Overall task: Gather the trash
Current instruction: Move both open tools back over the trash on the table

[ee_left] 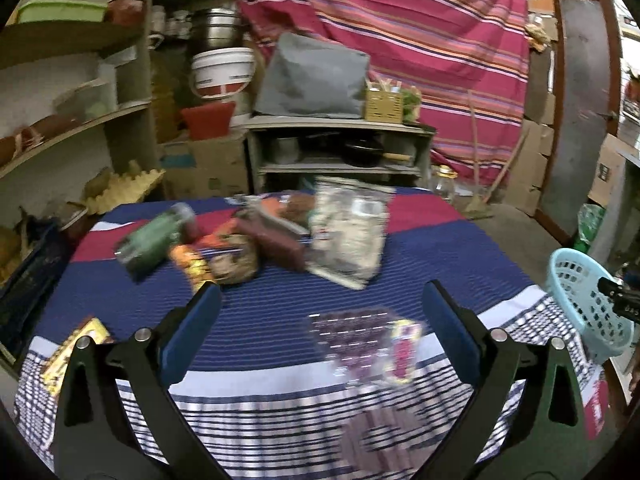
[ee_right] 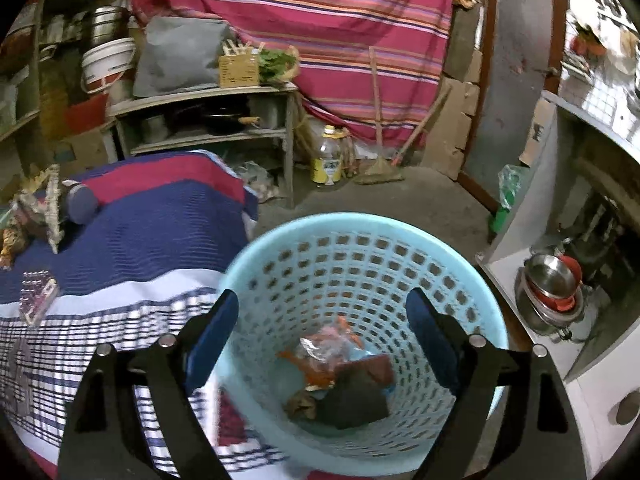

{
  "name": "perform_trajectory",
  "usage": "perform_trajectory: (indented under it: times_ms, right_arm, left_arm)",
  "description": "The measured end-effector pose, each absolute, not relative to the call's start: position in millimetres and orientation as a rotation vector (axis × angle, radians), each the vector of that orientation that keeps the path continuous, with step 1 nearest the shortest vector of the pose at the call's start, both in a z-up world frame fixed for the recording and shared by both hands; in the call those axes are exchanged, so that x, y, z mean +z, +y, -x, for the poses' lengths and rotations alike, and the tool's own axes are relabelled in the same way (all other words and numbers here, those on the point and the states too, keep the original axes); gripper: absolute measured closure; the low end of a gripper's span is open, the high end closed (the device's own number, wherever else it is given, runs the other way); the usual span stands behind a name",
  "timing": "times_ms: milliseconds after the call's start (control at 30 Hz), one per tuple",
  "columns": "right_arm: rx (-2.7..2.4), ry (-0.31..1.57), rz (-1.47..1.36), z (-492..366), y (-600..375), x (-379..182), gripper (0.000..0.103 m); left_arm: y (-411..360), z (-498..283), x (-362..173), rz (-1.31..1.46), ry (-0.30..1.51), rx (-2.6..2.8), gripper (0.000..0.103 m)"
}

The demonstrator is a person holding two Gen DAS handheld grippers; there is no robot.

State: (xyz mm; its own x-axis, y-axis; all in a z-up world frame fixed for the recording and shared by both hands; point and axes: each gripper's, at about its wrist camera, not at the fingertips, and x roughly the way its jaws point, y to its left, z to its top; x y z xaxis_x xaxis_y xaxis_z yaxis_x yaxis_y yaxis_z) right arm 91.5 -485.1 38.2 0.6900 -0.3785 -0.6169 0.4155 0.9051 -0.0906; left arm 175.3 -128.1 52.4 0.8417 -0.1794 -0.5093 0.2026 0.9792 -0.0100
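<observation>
A pile of wrappers lies at the far side of the cloth-covered table: a green packet, an orange wrapper, a maroon packet and a big clear bag. A clear purple-printed wrapper lies flat close in front of my left gripper, which is open and empty above the cloth. My right gripper is open and empty over the light blue basket, which holds several wrappers. The basket also shows at the right in the left wrist view.
A yellow packet lies at the table's near left corner. Shelves with pots stand behind the table. A plastic bottle and a broom are on the floor. A steel pot sits in a cabinet at the right.
</observation>
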Motion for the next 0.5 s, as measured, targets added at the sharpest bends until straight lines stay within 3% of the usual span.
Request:
perform_trajectory:
  times_ms: [500]
  right_arm:
    - [-0.305,0.628,0.001,-143.5,-373.3,49.0,0.019]
  left_arm:
    - [-37.5,-206.8,28.8,-0.002,0.572,-0.089,0.006]
